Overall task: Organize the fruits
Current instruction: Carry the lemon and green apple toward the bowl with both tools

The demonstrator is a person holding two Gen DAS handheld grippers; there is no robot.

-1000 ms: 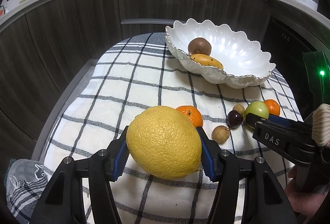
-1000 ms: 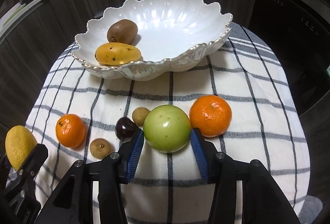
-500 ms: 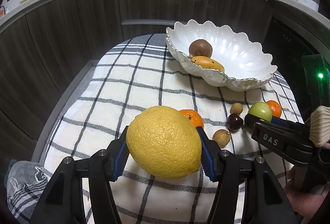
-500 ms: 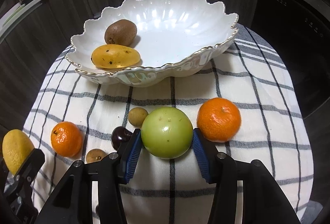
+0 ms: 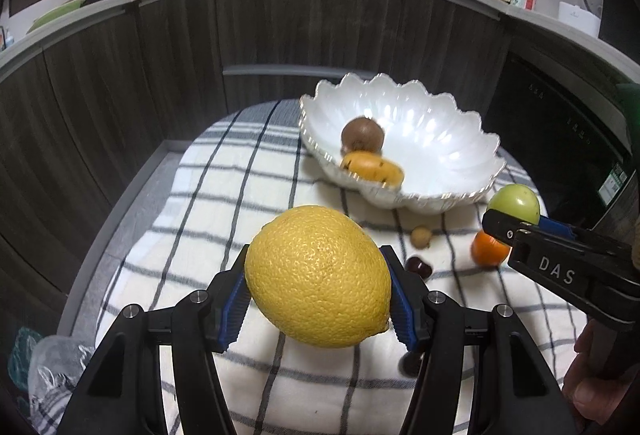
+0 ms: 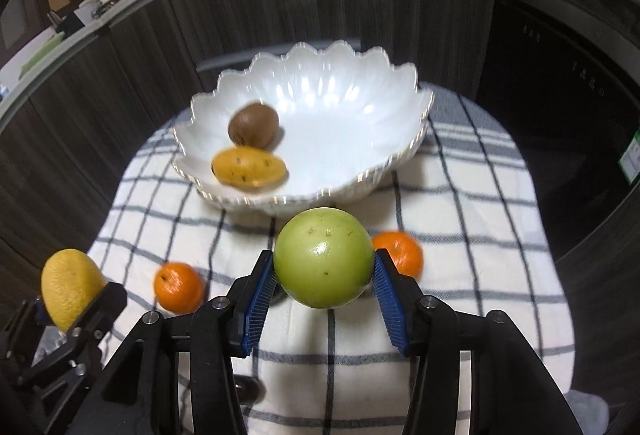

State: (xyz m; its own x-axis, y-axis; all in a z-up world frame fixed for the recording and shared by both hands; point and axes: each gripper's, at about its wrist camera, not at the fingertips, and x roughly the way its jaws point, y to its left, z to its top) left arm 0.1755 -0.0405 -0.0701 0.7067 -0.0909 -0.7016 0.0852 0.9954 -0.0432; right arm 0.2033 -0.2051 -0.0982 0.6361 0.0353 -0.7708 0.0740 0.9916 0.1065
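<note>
My left gripper (image 5: pixel 318 297) is shut on a large yellow lemon (image 5: pixel 318 277), held up off the checked cloth (image 5: pixel 224 195). The same lemon (image 6: pixel 70 287) shows at the left edge of the right wrist view. My right gripper (image 6: pixel 325 281) is shut on a green apple (image 6: pixel 325 258), also lifted clear of the cloth; the apple (image 5: pixel 515 203) appears at the right of the left wrist view. Ahead stands a white scalloped bowl (image 6: pixel 360 123) holding a kiwi (image 6: pixel 253 125) and a yellow mango (image 6: pixel 249 167).
Two oranges (image 6: pixel 178 287) (image 6: pixel 400 253) lie on the cloth, along with a small tan fruit (image 5: pixel 422 236) and a dark cherry-like fruit (image 5: pixel 418 267). Dark wood cabinet fronts (image 5: pixel 160 55) curve behind the table; a dark appliance (image 6: pixel 560 107) stands at the right.
Both grippers have risen with their fruit off the cloth. The bowl and loose fruits now sit lower and farther away in both views.
</note>
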